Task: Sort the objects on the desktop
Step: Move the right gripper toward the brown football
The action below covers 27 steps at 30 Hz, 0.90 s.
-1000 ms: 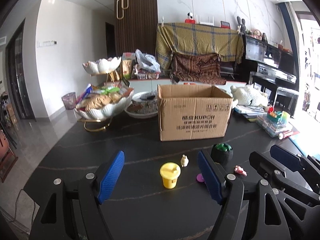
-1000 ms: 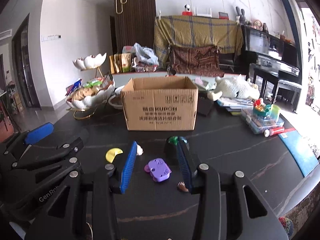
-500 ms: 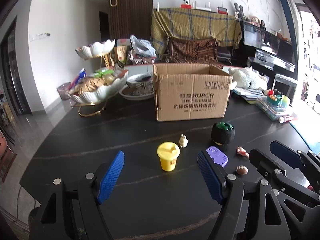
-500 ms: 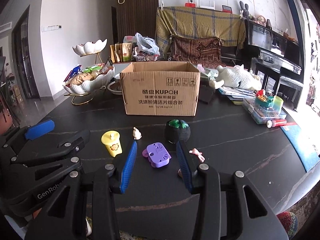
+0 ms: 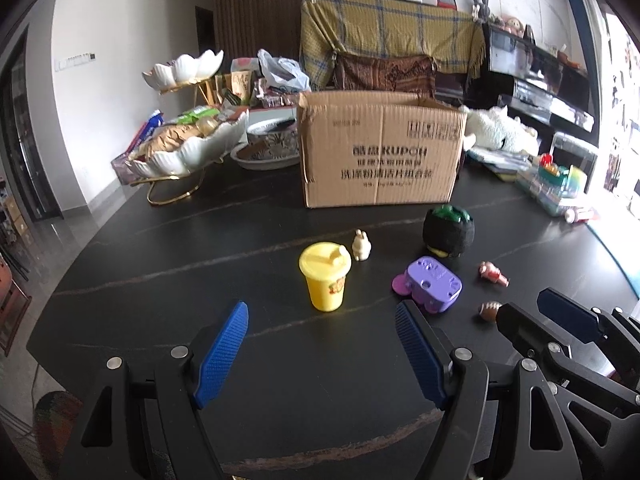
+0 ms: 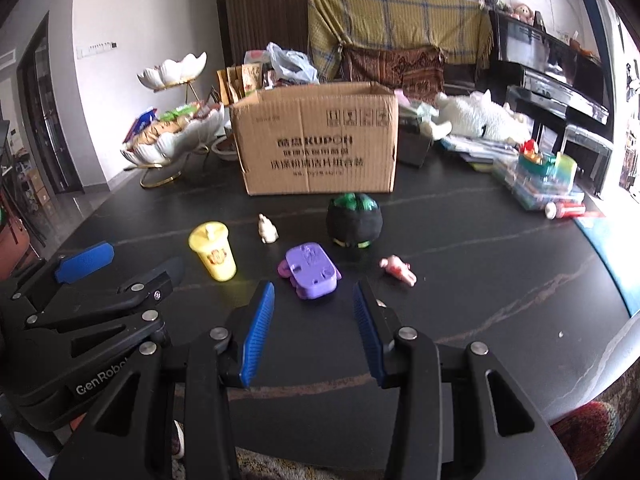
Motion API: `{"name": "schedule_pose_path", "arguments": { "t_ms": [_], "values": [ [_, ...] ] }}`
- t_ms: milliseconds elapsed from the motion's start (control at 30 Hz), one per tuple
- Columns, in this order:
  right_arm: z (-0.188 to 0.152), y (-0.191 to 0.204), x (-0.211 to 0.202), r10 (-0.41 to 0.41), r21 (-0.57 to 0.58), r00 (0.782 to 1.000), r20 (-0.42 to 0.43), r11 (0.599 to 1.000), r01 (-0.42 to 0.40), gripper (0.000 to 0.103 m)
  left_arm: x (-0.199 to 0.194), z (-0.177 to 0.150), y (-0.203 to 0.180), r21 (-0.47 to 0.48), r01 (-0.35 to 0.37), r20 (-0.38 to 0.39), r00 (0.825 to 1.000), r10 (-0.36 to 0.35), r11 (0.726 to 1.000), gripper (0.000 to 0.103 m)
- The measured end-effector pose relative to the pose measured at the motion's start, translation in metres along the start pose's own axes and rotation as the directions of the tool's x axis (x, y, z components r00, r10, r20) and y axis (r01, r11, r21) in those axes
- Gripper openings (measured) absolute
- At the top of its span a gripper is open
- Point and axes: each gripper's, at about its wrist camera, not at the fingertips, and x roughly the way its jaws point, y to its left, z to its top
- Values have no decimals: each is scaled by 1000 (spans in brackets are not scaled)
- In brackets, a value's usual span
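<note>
Small toys lie on the black table in front of an open cardboard box [image 5: 380,152] [image 6: 316,140]. A yellow lidded cup [image 5: 325,276] [image 6: 213,250] stands upright beyond my left gripper [image 5: 322,320], which is open and empty. A purple toy [image 6: 311,270] [image 5: 434,283] lies just past my right gripper [image 6: 314,296], open with nothing between its fingers. Around them sit a cream rabbit figure [image 5: 361,245] [image 6: 267,229], a black and green plush [image 5: 449,231] [image 6: 354,220], a pink figure [image 5: 494,273] [image 6: 398,269] and a tiny brown football [image 5: 490,311].
A white petal-shaped snack stand [image 5: 188,148] [image 6: 172,136] and a bowl [image 5: 266,148] stand at the back left. A white plush [image 6: 480,116], books and a clear case of colourful items [image 6: 540,176] crowd the right. The table's front edge [image 6: 400,424] is near.
Both grippers have sunk toward the table and tipped down, so the toys show higher and fuller between the fingers. The jaws kept their width and no object moved.
</note>
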Motion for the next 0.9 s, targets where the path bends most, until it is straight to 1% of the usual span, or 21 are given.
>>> {"name": "schedule_pose_path", "arguments": {
  "t_ms": [133, 233, 400, 567, 633, 900],
  "values": [
    [-5, -3, 10, -7, 14, 1000, -23, 1000, 7, 38, 11, -2, -2, 2, 1, -14, 1000, -1, 1000, 73],
    [-8, -5, 17, 0, 25, 1000, -31, 1000, 1, 38, 14, -3, -3, 5, -7, -8, 1000, 7, 1000, 73],
    [-12, -7, 21, 1, 37, 1000, -13, 999, -1, 38, 20, -6, -6, 1, -34, 7, 999, 34, 999, 73],
    [-17, -11, 36, -12, 44, 999, -44, 999, 14, 38, 39, -9, -9, 10, -28, -41, 999, 28, 1000, 73],
    [-17, -12, 42, -12, 43, 998, -58, 999, 15, 38, 44, -9, -11, 9, -33, -44, 998, 34, 999, 73],
    [-15, -11, 57, -34, 5, 998, -55, 999, 35, 38, 59, -7, -12, -2, -47, -53, 997, 46, 999, 73]
  ]
}}
